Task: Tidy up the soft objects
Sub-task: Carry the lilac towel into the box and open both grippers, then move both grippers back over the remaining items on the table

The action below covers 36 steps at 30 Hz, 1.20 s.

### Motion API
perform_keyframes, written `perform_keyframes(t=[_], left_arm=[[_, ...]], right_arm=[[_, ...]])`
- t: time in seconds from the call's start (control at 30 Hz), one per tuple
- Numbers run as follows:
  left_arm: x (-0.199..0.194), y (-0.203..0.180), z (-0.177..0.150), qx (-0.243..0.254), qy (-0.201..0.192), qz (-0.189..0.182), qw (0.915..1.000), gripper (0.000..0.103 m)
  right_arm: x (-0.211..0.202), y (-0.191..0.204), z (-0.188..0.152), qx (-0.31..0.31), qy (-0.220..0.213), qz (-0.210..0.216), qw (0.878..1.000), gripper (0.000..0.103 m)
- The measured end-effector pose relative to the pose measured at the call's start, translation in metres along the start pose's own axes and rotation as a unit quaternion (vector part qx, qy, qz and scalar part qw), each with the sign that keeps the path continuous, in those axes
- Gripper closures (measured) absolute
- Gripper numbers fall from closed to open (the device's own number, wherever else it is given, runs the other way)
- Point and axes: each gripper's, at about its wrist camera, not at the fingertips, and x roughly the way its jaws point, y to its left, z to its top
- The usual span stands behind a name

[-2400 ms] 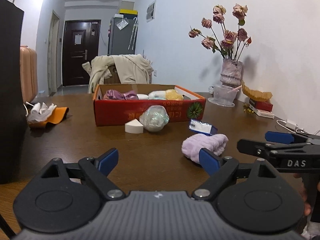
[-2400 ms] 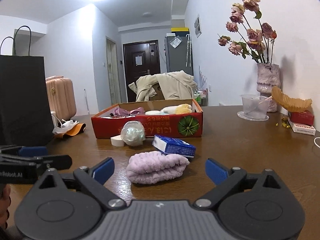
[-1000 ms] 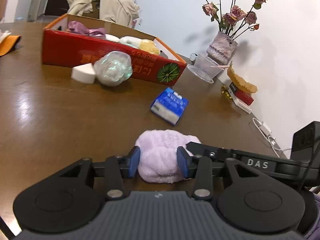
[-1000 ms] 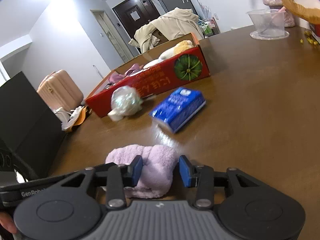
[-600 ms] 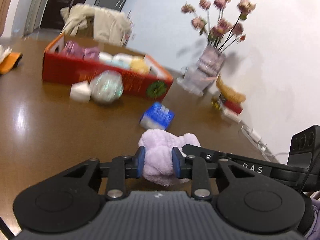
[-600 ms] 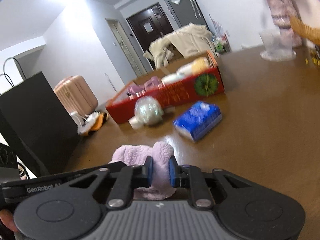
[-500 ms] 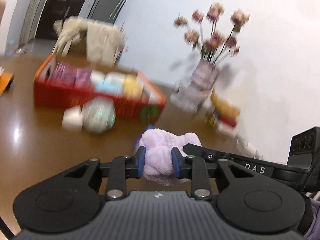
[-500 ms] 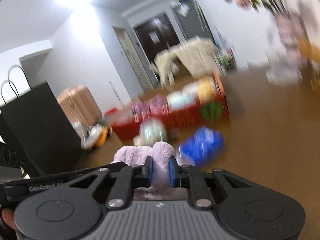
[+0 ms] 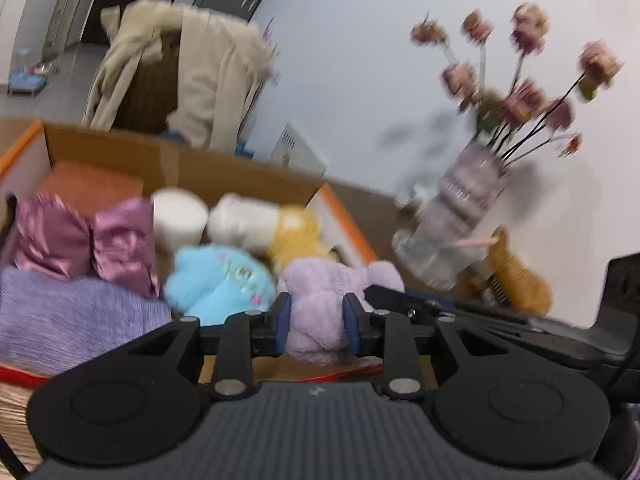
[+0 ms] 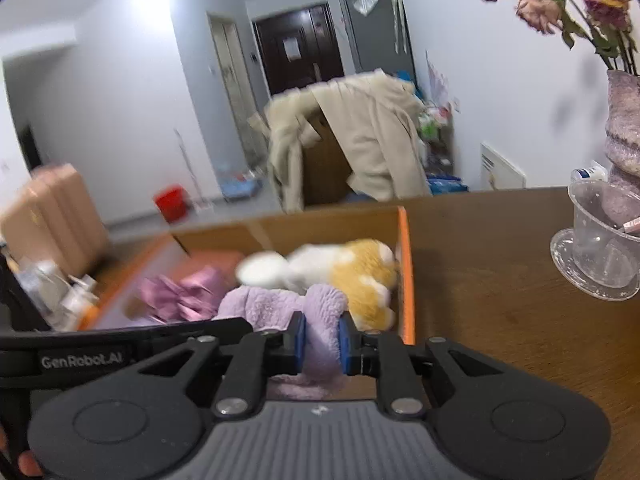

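Left wrist view, blurred throughout. Left gripper, lower centre: blue pads pressed into both sides of a lilac fluffy cloth, which bulges above and below them. The cloth is held over the near right corner of a cardboard box, orange-edged, filling the left half of the frame. Contents of the box: a purple satin bow at left; a lavender knitted cloth in front of it at lower left; a white round pad toward the back; a light blue plush item just left of the held cloth; a white and yellow plush toy behind it. Right of centre: a vase with dried roses against the white wall. The arm of the right gripper crosses in from the right edge; its tips lie behind the cloth, unseen here. Upper left: a beige coat draped over a chair.

Right wrist view. Right gripper, lower centre: blue pads clamped tight on a fold of the same lilac fluffy cloth, squeezed thin between them. The cloth hangs above the box's right end, just in front of the plush toy. The bow lies left of it. The left gripper's arm enters from the left edge. A clear plastic cup on a saucer stands on the brown table at right, with the vase behind it. The coat appears at upper centre.
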Motion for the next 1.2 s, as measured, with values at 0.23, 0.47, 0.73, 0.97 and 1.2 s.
perform_keyframes(t=[0.23,0.47,0.73,0.97,1.2], left_arm=[[0.015,0.004,-0.014,0.02,0.013,0.015,0.9996,0.07],[-0.036,-0.01,-0.002,0.041,-0.024,0.017,0.9987,0.053],[-0.127,-0.041,-0.007,0.078,-0.083,0.047,0.9923,0.047],[-0.192,-0.057,-0.098,0.14,-0.12,0.095,0.9782,0.022],[-0.244,-0.068,-0.195,0.167,-0.133,0.128,0.9685,0.011]], right_arm=[[0.024,0.009,-0.018,-0.047,0.03,-0.066,0.996,0.081],[-0.024,0.014,0.004,-0.043,-0.019,-0.059,0.997,0.06],[-0.113,0.05,0.013,-0.065,-0.084,-0.042,0.993,0.044],[-0.156,0.076,-0.076,-0.075,-0.103,-0.008,0.992,0.022],[-0.22,0.096,-0.182,-0.092,-0.139,0.009,0.986,0.017]])
